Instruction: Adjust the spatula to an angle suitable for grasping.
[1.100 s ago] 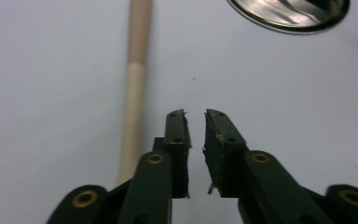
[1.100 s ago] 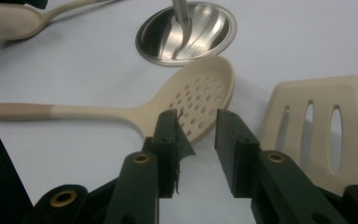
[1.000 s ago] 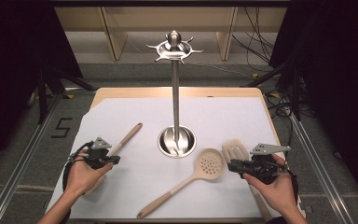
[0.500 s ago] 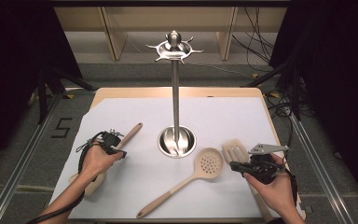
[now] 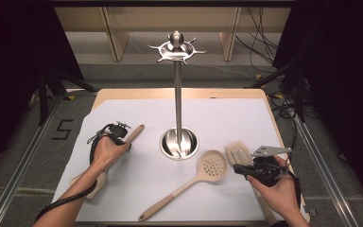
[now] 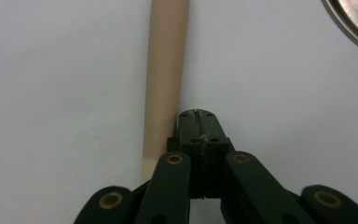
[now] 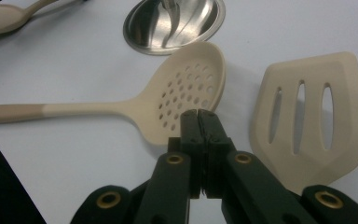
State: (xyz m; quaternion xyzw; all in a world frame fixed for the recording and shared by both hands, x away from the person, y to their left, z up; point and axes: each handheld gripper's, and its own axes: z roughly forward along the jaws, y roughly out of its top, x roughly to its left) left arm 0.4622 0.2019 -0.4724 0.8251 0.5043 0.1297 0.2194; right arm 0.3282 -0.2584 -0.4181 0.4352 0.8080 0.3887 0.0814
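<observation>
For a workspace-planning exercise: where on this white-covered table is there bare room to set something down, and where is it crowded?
Free: the white sheet behind the steel stand's round base, both far corners. Crowded: the near half, with the beige perforated spoon, beige slotted spatula and tan handle.

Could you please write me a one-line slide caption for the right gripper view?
Shut right gripper poised above a perforated beige skimmer, slotted turner alongside, steel stand base behind.
</observation>
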